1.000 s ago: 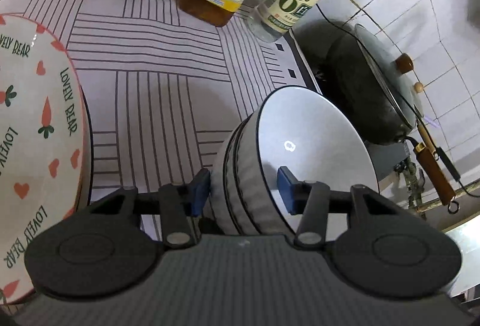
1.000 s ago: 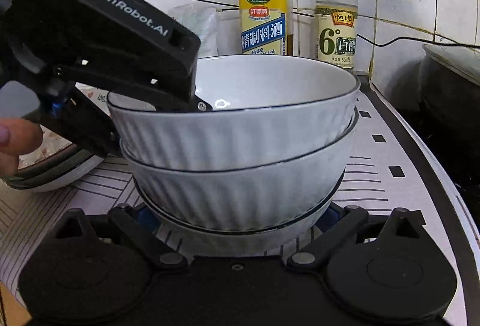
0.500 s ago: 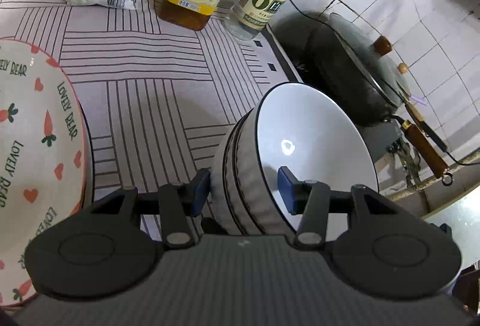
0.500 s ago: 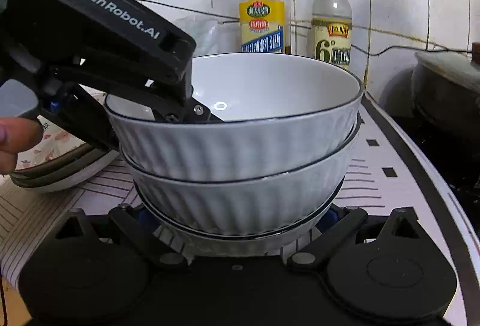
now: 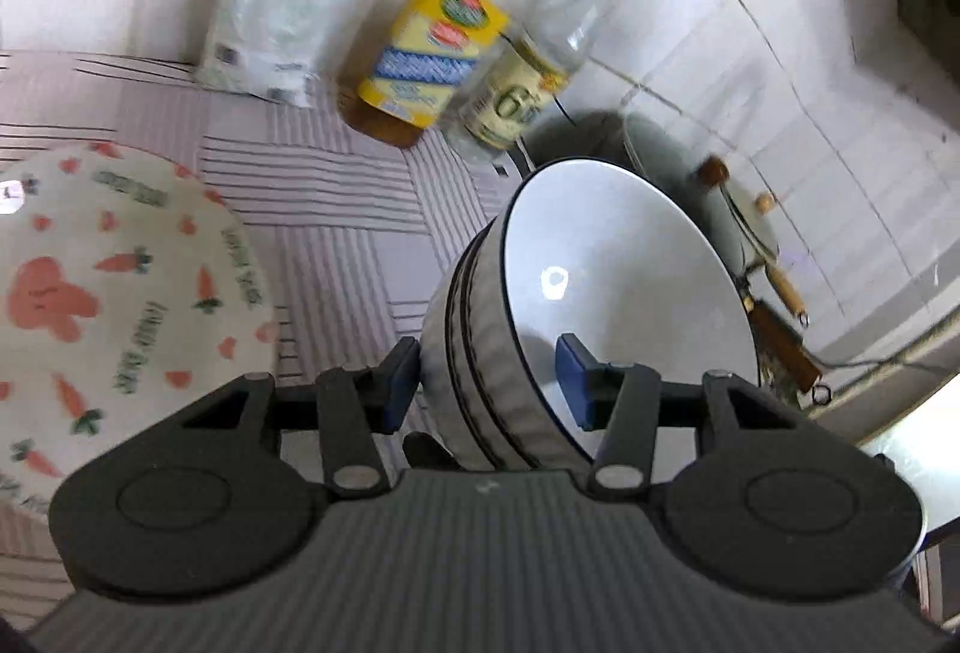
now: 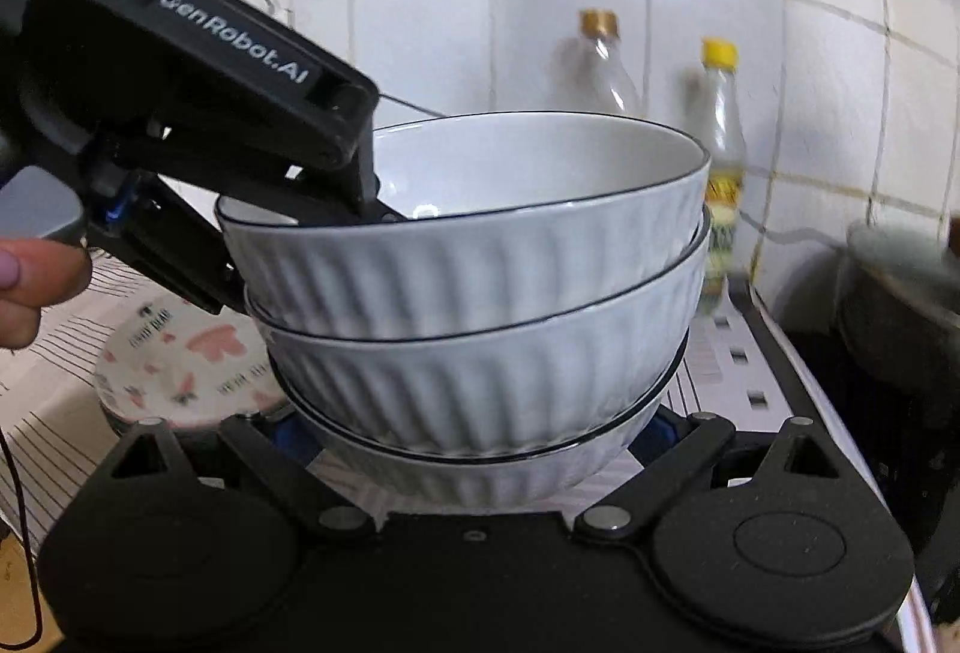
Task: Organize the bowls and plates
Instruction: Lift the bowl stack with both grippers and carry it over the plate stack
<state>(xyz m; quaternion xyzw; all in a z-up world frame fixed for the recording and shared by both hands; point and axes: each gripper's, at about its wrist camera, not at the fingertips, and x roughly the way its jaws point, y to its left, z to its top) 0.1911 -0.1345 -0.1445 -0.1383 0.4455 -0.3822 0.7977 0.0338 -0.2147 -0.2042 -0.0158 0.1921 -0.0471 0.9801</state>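
A stack of three white ribbed bowls [image 6: 480, 305] with dark rims is held in the air by both grippers. My left gripper [image 5: 486, 383] is shut on the rims of the stack [image 5: 618, 281], one pad inside the top bowl and one outside. My right gripper [image 6: 474, 431] is shut on the bottom bowl, its blue pads on either side. The left gripper's body [image 6: 198, 113] shows at the upper left of the right wrist view. A carrot-and-heart patterned plate [image 5: 108, 305] lies on the counter to the left; it also shows in the right wrist view [image 6: 180, 371].
A yellow-labelled bottle [image 5: 432, 53], a clear vinegar bottle [image 5: 534, 77] and a white bag [image 5: 270, 17] stand against the tiled wall. A dark lidded wok [image 5: 678, 167] sits on the stove at the right. The counter has a striped cover [image 5: 312, 197].
The bowl stack has risen off the counter with both grippers still on it. The bottles and plate now sit lower and farther away in both views.
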